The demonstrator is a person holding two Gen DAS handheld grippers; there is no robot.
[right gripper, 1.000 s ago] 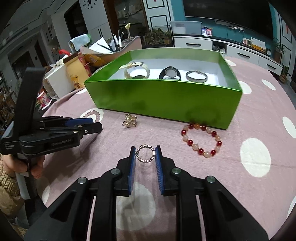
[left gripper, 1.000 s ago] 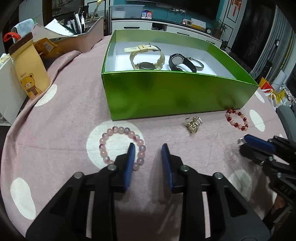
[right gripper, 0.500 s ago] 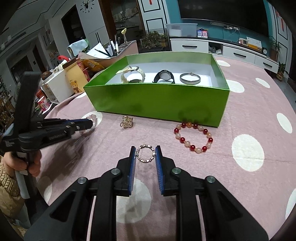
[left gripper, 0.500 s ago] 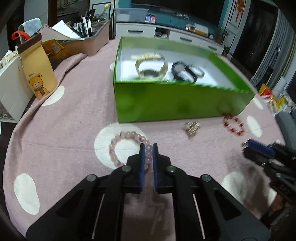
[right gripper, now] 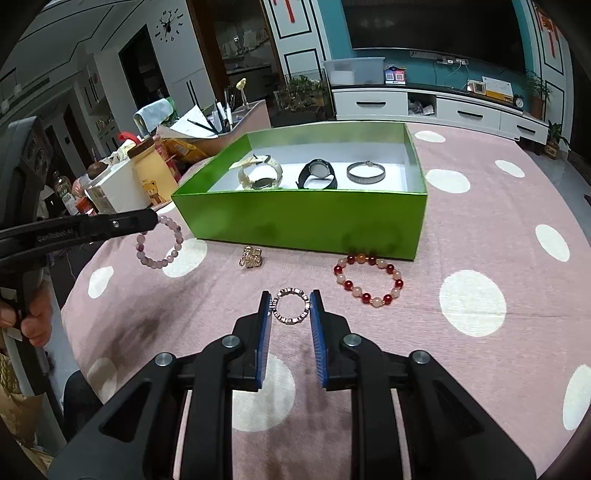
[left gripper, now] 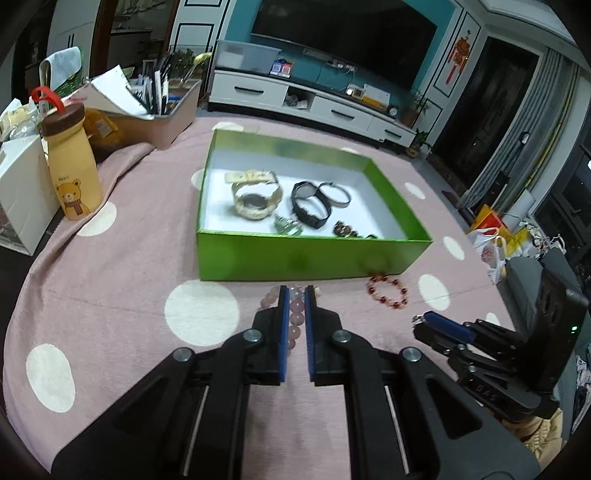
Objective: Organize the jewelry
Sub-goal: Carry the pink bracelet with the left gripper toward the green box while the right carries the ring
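Above table (right gripper: 480,236): left tongs (left gripper: 296,295) pinch pink bead bracelet (right gripper: 159,240), lifted clear (hanging loose). Green box (left gripper: 314,254) lies straight ahead, near. Right tongs (right gripper: 291,299) squeeze sparkly ring (right gripper: 291,306), farther from box.

1. The green box (right gripper: 303,221) stood open on top, its near wall rising ahead of both grippers.
2. Bare cloth (right gripper: 480,229) lay right of it.
3. Bottle (left gripper: 72,166) and clutter crowded the left.

Home living room, wall television (left gripper: 343,33) over white media cabinet (left gripper: 314,105), wall clock (right gripper: 170,26), curtains (left gripper: 517,129), polka-dot tablecloth (right gripper: 480,229)
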